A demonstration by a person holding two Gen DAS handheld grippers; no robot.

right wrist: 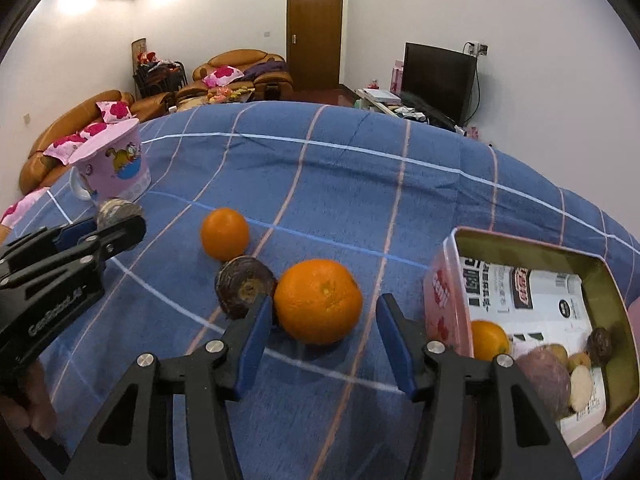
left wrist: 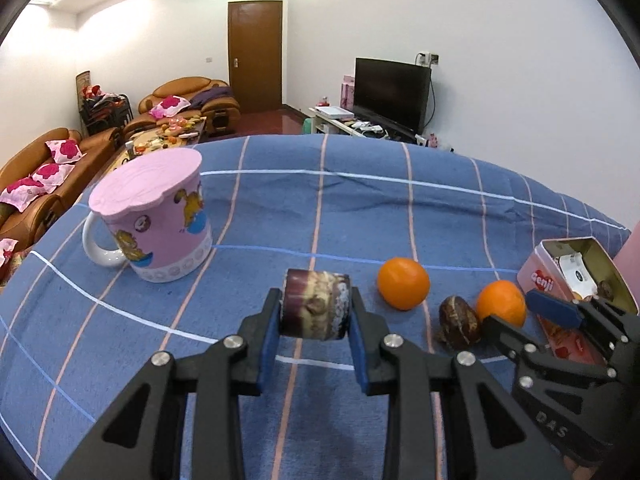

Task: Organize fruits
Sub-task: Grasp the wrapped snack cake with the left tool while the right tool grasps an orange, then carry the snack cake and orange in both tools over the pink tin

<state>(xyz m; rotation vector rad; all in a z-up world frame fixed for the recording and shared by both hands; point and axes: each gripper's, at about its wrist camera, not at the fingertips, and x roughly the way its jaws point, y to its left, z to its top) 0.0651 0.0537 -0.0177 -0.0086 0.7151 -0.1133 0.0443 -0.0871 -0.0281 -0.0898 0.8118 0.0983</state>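
My left gripper point(left wrist: 316, 308) is shut on a purple-brown sweet potato chunk point(left wrist: 316, 306), held just above the blue checked cloth; it also shows in the right wrist view point(right wrist: 116, 216). My right gripper point(right wrist: 320, 312) is open around the near orange point(right wrist: 318, 300), its fingers on either side and apart from it. A dark brown round fruit point(right wrist: 242, 286) touches that orange on the left. A second orange point(right wrist: 225, 233) lies farther back. The pink tin box point(right wrist: 444, 280) at the right holds an orange point(right wrist: 489, 338) and several other pieces.
A pink lidded cartoon mug point(left wrist: 160, 224) stands at the left on the cloth-covered table point(left wrist: 360, 208). Beyond the table edge are sofas, a door and a TV.
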